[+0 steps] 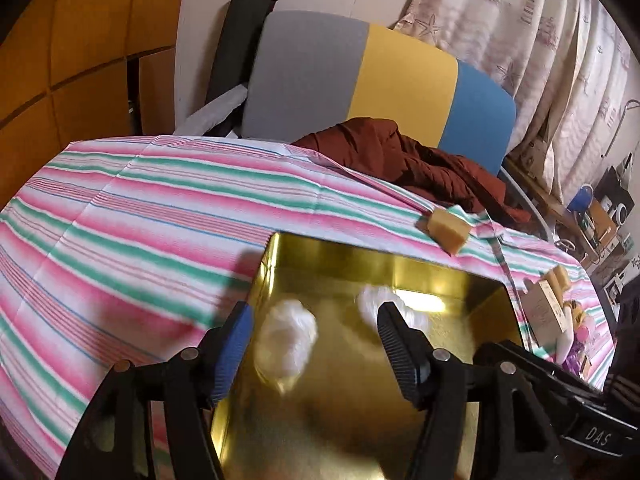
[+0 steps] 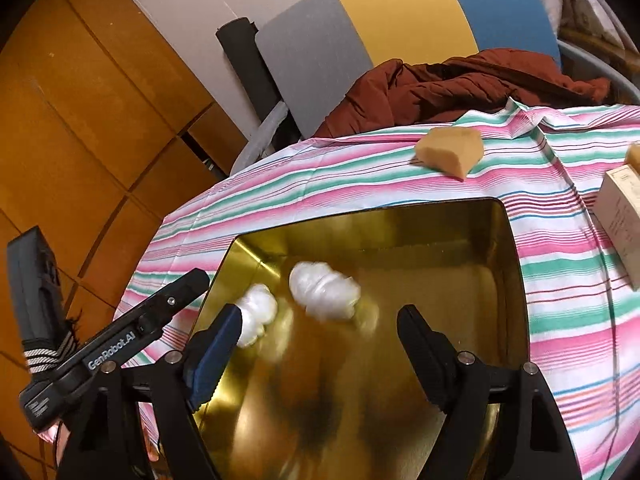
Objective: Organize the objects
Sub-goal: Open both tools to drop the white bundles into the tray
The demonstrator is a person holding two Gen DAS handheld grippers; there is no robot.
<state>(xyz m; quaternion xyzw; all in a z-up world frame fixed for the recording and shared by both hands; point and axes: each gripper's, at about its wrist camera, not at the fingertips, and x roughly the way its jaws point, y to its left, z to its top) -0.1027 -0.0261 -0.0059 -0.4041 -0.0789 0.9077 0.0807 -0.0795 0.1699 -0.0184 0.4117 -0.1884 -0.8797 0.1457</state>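
Two white wads (image 2: 324, 292) lie in the gold tin (image 2: 440, 240); both the left gripper (image 1: 316, 344) and right gripper (image 2: 320, 344) gape empty, while a sponge (image 2: 450, 150) (seemingly) and a carton (image 2: 624, 216) wait outside.

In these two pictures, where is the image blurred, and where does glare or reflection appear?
Left wrist view: the two white wads in the gold tin are smeared by motion blur; a bright glare patch lies on the tin floor; straight stripes of the cloth bend from fisheye distortion. Right wrist view: the wads are blurred too; the tin floor mirrors dark shapes; corners are dark.
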